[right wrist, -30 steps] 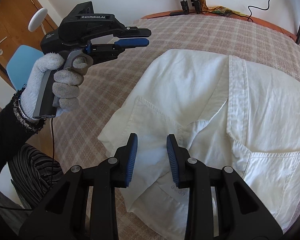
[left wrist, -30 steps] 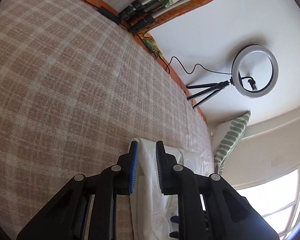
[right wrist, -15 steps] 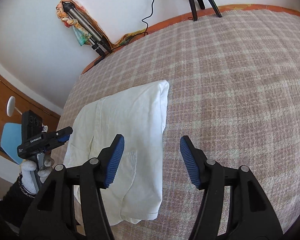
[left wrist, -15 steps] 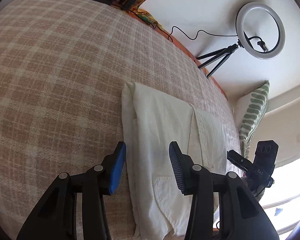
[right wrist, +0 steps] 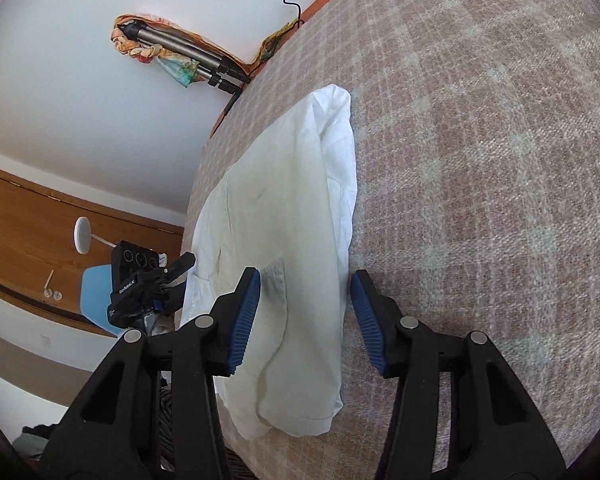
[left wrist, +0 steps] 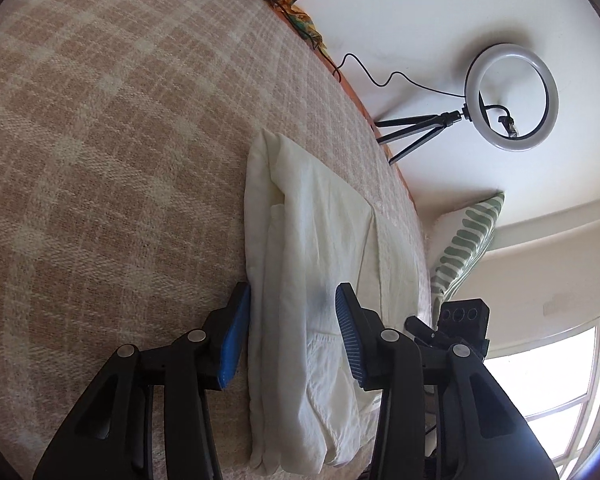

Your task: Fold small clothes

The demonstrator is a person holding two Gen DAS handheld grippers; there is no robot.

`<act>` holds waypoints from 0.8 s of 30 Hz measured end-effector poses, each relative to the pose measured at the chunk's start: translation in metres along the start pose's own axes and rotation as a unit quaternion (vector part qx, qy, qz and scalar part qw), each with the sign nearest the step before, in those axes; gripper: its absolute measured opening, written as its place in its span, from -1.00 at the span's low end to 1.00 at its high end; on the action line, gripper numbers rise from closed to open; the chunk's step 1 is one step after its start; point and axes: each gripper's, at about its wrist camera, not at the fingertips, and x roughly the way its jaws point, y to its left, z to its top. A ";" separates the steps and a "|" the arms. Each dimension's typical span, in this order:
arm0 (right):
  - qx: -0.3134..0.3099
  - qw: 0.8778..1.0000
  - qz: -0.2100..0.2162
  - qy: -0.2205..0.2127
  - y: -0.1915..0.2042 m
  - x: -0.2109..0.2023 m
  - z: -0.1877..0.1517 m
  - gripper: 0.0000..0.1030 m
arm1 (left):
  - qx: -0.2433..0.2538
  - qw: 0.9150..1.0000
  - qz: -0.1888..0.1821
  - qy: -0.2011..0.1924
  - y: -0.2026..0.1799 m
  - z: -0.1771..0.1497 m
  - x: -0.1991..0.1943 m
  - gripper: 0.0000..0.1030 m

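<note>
A small white shirt (left wrist: 316, 240) lies folded into a long strip on the plaid bedspread (left wrist: 100, 140); it also shows in the right wrist view (right wrist: 284, 208). My left gripper (left wrist: 292, 328) is open, its jaws either side of the shirt's left folded edge near the near end. My right gripper (right wrist: 304, 316) is open, its jaws either side of the shirt's right folded edge. Neither holds cloth. The right gripper's body (left wrist: 460, 320) shows past the shirt in the left view; the left gripper's body (right wrist: 140, 284) shows in the right view.
A ring light on a tripod (left wrist: 508, 96) stands by the white wall at the bed's far side. A green striped pillow (left wrist: 464, 248) leans at the bed's corner. Folded tripods with a coloured cloth (right wrist: 180, 52) lean on the wall. A blue chair (right wrist: 96, 296) stands by a wooden door.
Both grippers opened wider and dropped closer to the folded shirt, now straddling its two long edges. A second ago the shirt lay more spread out, with both grippers nearly shut.
</note>
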 end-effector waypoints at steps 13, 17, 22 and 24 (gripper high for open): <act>-0.055 0.998 -0.025 -0.030 0.051 -0.009 -0.004 -0.70 | 0.106 0.994 0.015 -0.015 -0.057 -0.008 0.002 -0.79; -0.081 0.994 -0.038 -0.057 0.072 -0.028 -0.002 -0.71 | 0.131 0.991 -0.001 -0.022 -0.081 -0.006 0.004 -0.80; -0.117 0.987 -0.063 -0.091 0.082 -0.065 0.011 -0.71 | 0.152 0.988 -0.016 -0.019 -0.113 0.004 0.025 -0.81; -0.119 0.985 -0.067 -0.107 0.078 -0.085 0.019 -0.71 | 0.162 0.986 -0.025 -0.016 -0.129 0.009 0.038 -0.81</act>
